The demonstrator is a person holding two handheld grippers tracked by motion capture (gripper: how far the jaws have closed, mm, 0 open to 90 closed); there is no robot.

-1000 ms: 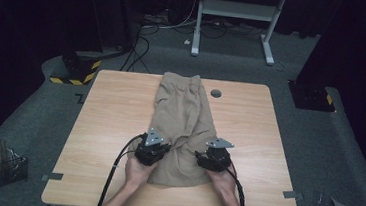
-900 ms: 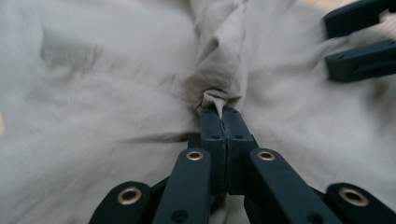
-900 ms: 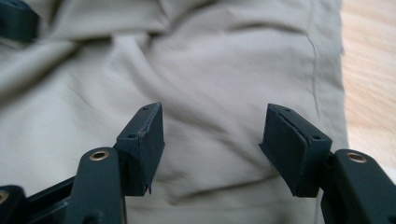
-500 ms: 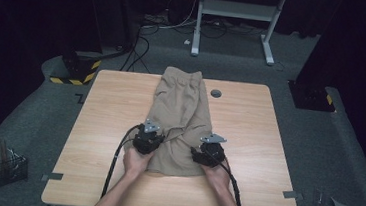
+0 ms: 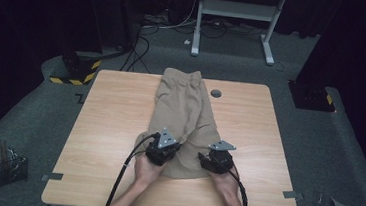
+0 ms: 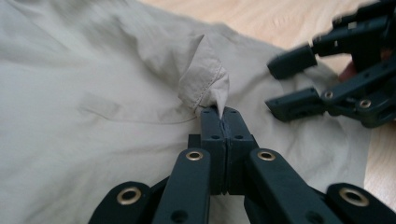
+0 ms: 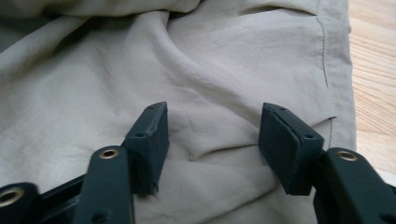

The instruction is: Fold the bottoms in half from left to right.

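Note:
A beige garment [image 5: 185,113] lies lengthwise on the wooden table [image 5: 113,127], its waistband at the far edge. My left gripper [image 5: 167,147] sits on its near left part. Its jaws [image 6: 223,116] are shut on a raised, stitched fold of the cloth [image 6: 203,84]. My right gripper [image 5: 216,156] hovers over the near right part, close to the hem. Its jaws [image 7: 212,135] stand apart and have just been closing, with rumpled cloth [image 7: 187,70] lying between and below them, untouched by the pads. The left gripper view has the right gripper [image 6: 282,84] at the right.
A round black grommet [image 5: 215,93] sits in the table beside the garment's far right. On the floor are a wire basket [image 5: 2,170] at the left, a black-and-yellow base [image 5: 76,68], cables, and a white frame [image 5: 239,10] behind the table.
The left hand drew away to the left, then came back right and nearer with the cloth. The right hand has stayed almost in place.

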